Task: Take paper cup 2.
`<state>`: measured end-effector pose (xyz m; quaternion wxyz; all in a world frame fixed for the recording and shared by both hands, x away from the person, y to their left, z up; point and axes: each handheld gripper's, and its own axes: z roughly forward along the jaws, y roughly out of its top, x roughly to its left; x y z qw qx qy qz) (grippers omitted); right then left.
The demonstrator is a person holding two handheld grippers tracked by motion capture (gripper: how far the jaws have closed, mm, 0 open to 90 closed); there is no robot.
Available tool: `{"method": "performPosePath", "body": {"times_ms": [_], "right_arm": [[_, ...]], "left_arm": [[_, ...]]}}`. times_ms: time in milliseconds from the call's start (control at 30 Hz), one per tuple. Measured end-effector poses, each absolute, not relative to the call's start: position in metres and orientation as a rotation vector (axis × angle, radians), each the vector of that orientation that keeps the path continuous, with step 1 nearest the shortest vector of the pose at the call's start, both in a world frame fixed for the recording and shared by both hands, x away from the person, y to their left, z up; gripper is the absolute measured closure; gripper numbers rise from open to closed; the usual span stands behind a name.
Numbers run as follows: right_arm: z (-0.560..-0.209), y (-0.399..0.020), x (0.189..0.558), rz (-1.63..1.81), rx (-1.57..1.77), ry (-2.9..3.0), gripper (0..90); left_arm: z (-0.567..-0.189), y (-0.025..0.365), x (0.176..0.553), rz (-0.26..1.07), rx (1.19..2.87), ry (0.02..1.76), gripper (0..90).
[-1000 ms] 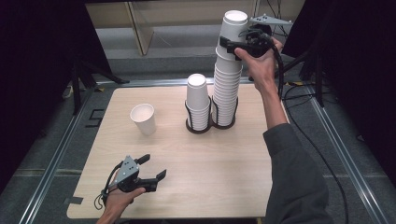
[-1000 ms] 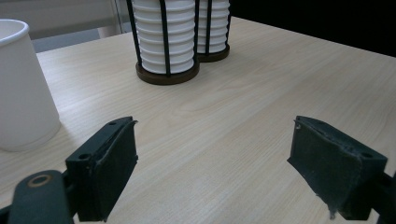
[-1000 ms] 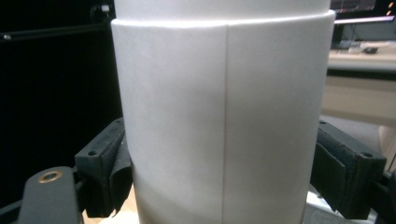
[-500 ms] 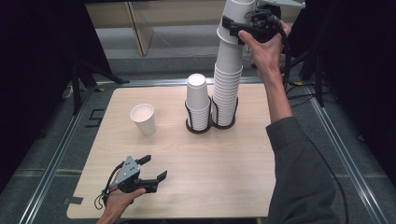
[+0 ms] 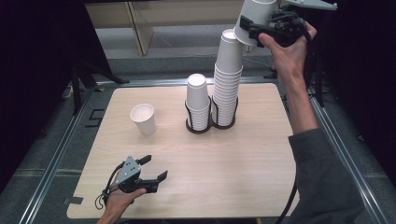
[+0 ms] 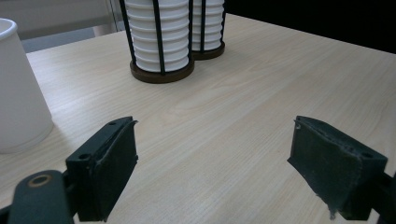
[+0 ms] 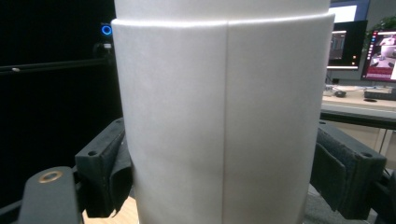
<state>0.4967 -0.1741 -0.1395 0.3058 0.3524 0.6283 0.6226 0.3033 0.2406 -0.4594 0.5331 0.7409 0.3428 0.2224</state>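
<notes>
1. A white paper cup (image 5: pixel 256 18) is pinched by the right tongs (image 5: pixel 266 29), held tilted above the taller stack (image 5: pixel 227 79)
2. The left tongs (image 5: pixel 153 173) are spread over the table (image 5: pixel 252 158)

table (image 5: pixel 243 154): pale matt wood-grain; cups (image 5: pixel 227 88): matt white paper; holder (image 6: pixel 161 74): black wire

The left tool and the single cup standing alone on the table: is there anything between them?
No. In the high view, bare wooden table separates the left tool from the single cup. The left gripper view agrees.
</notes>
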Motion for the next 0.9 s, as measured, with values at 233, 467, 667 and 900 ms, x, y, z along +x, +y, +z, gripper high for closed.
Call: {"method": "performPosePath", "body": {"times_ms": [233,467,667,900], "right_arm": [[-0.161,-0.197,0.470,1.629,0.919,1.700,17.3],[-0.205,-0.204,0.450,1.630,0.936,1.753,17.3],[-0.243,-0.199,0.431,1.616,0.916,1.823,17.3],[-0.283,-0.183,0.415,1.658,0.881,1.890,17.3]], "left_arm": [[-0.460,0.240,0.304,0.526,1.759,0.819,14.3],[-0.461,0.238,0.305,0.530,1.777,0.824,14.2],[-0.462,0.239,0.307,0.533,1.764,0.829,14.2],[-0.462,0.239,0.310,0.544,1.760,0.840,14.3]]}}
